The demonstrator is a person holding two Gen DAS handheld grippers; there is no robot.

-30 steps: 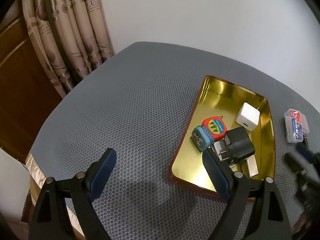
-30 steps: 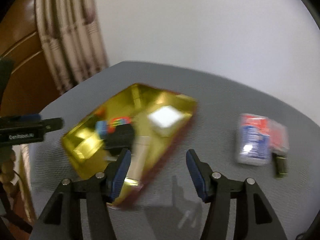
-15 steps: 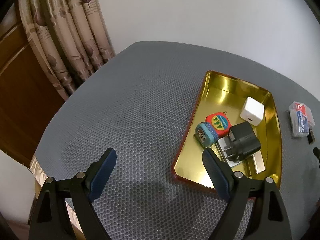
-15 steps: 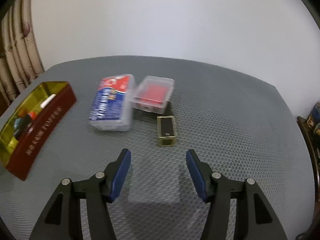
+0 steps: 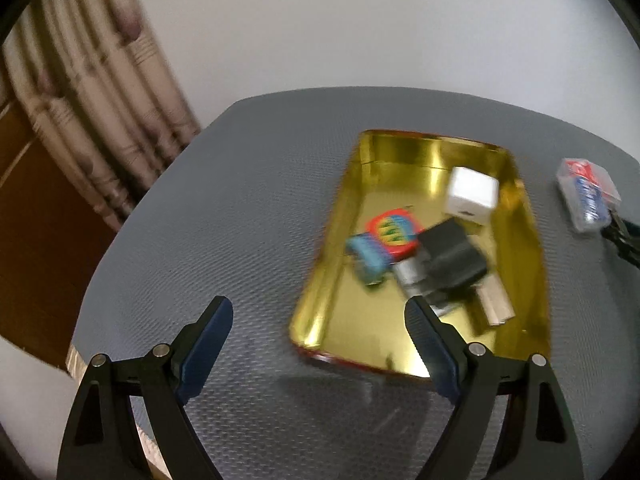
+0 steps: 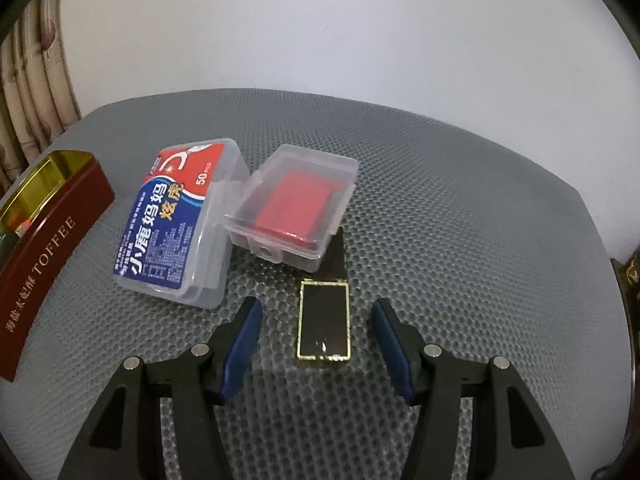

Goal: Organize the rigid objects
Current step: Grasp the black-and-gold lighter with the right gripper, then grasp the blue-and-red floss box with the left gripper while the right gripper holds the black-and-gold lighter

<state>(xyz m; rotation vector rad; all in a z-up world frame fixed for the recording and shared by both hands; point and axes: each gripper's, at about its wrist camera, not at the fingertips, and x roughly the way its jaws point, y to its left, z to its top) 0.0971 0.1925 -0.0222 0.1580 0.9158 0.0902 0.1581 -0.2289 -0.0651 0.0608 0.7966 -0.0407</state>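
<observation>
In the right wrist view a small black, gold-edged rectangular case lies flat on the grey mat. My right gripper straddles it, jaws closing, and a gap shows between each blue pad and the case. Just beyond lie a clear floss-pick box with a blue and red label and a clear box holding a red item, which rests on the case's far end. In the left wrist view my left gripper hangs open and empty over the near left corner of the gold tray.
The tray holds a white cube charger, a black charger, a red round tin, a blue tin and a silver piece. Its red outer wall reads TOFFEE. Curtains and a wooden panel stand left of the table.
My right gripper swung from the tray over to the boxes, sank over the black case, and its jaws narrowed. The left gripper shifted slightly and rolled; its picture is blurred now.
</observation>
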